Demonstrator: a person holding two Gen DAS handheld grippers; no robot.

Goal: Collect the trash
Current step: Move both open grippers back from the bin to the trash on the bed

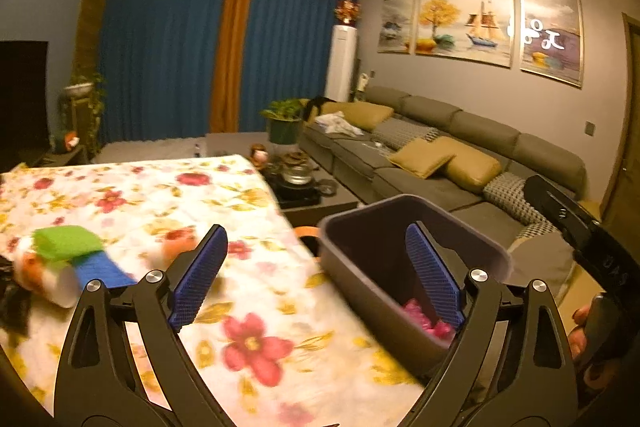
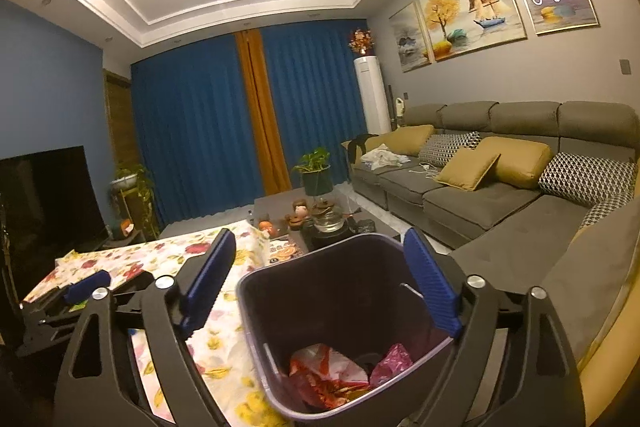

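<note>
Both tongs, left gripper (image 1: 316,277) and right gripper (image 2: 320,283), are gaping empty; remaining trash (image 1: 60,267) is lying on the floral tablecloth (image 1: 256,287) at nine o'clock, nearer my left, while the bin (image 2: 256,291) is sitting under my right.

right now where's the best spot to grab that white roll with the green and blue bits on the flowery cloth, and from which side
The roll lies on its side on the floral cloth, its open white end facing the camera. Grip across its round middle, coming from above with the open left gripper, one finger on each long side. It is blurred, so its exact shape is uncertain.
</note>
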